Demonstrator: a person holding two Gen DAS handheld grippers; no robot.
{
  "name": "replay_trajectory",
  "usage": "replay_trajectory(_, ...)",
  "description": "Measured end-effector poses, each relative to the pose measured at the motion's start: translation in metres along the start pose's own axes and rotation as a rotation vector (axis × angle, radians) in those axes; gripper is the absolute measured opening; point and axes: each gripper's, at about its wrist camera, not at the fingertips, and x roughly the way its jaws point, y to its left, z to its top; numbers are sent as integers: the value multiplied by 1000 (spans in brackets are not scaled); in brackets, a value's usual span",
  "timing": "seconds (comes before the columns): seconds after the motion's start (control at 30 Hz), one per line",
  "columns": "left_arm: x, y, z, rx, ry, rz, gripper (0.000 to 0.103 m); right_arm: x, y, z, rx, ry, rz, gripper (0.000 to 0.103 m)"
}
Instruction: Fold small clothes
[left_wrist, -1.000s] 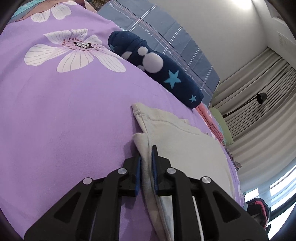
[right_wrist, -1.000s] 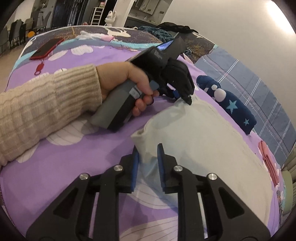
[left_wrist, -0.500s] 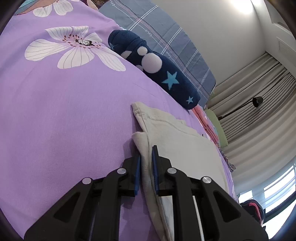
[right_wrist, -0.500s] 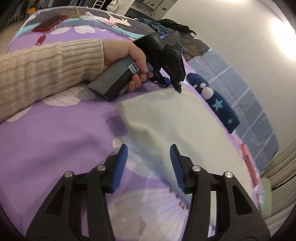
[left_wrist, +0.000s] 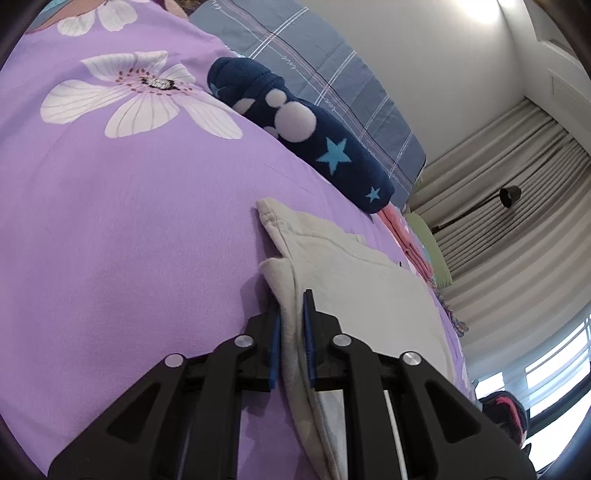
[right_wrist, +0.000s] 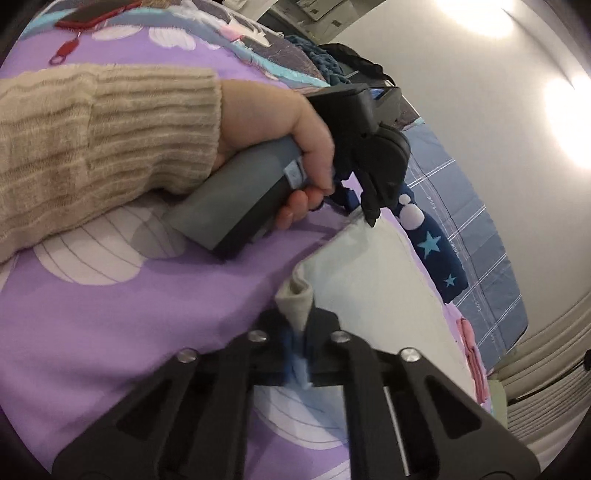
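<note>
A cream small garment (left_wrist: 362, 291) lies folded on the purple flowered bedspread (left_wrist: 129, 229). My left gripper (left_wrist: 291, 314) is shut on its near corner, cloth pinched between the blue pads. In the right wrist view the same garment (right_wrist: 373, 280) spreads to the right. My right gripper (right_wrist: 295, 321) is shut on its near left corner, which bunches up between the fingers. The left gripper (right_wrist: 369, 218), held by a hand in a beige knit sleeve, pins the far corner.
A rolled navy cloth with stars and white dots (left_wrist: 295, 125) lies beyond the garment, next to a blue-grey checked pillow (left_wrist: 325, 74). Pink folded clothes (left_wrist: 406, 240) lie further right. A red phone (right_wrist: 96, 14) lies at the bed's far left.
My right gripper opened half a second ago, then moved forward and closed on the garment's near corner. My left gripper has stayed shut on its corner.
</note>
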Motion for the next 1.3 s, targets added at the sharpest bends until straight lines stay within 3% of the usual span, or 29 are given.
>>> replay_trajectory(0.2, -7, -26, 7, 15, -38, -35, 6, -27, -56, -8, 239, -96, 58, 3)
replay_trajectory(0.3, -8, -59, 14, 99, -41, 10, 6, -39, -81, -16, 299, -121, 53, 3)
replay_trajectory(0.57, 20, -146, 27, 181, -14, 28, 6, -67, -167, -65, 556, -129, 61, 3)
replay_trajectory(0.8, 71, -216, 14, 260, 27, 56, 6, -76, -219, -129, 720, -112, 64, 3)
replay_trajectory(1.1, 149, -301, -21, 395, 107, 79, 6, -92, -257, -217, 896, -97, 43, 3)
replay_trajectory(1.3, 204, -337, -45, 457, 179, 110, 6, -96, -281, -272, 1030, -78, 31, 3)
